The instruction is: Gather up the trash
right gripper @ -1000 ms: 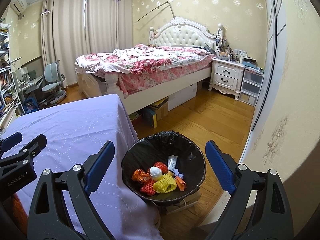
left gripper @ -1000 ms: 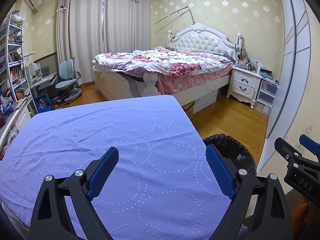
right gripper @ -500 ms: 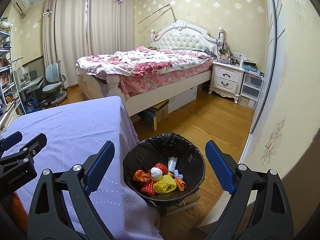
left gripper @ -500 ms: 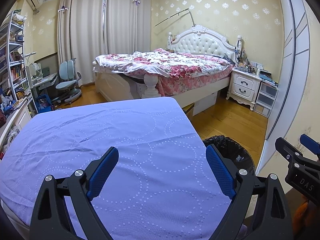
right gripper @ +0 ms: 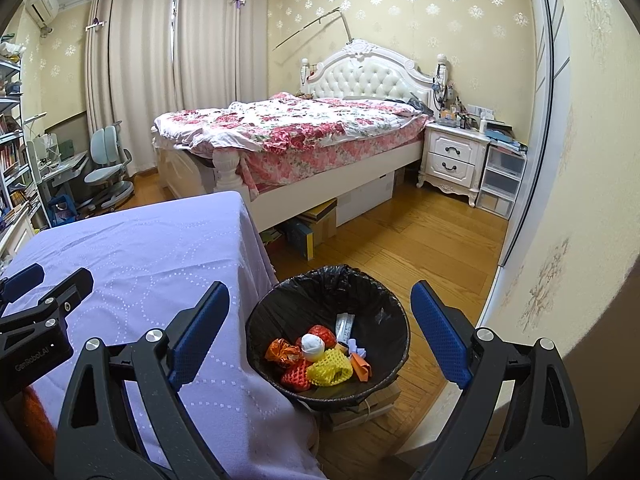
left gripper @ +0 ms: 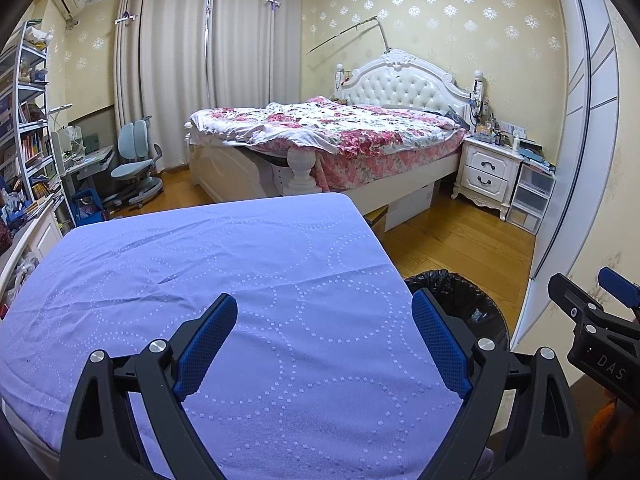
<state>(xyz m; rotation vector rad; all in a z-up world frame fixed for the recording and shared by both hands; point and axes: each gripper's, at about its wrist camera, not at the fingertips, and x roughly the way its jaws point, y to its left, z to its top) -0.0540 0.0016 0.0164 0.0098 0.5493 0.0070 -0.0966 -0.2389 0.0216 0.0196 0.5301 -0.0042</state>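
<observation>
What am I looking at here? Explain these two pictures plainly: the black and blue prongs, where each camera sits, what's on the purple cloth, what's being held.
No robot: a person carries a two-fingered hand-held gripper in each hand, each with a fisheye camera looking along its fingers. The left hand-held gripper hangs open over the purple tablecloth, which shows nothing lying on it. The right hand-held gripper, also open, faces the black-lined trash bin on the floor beside the table. Inside the bin lie a yellow foam net, a white ball and orange wrappers. Neither holds anything.
</observation>
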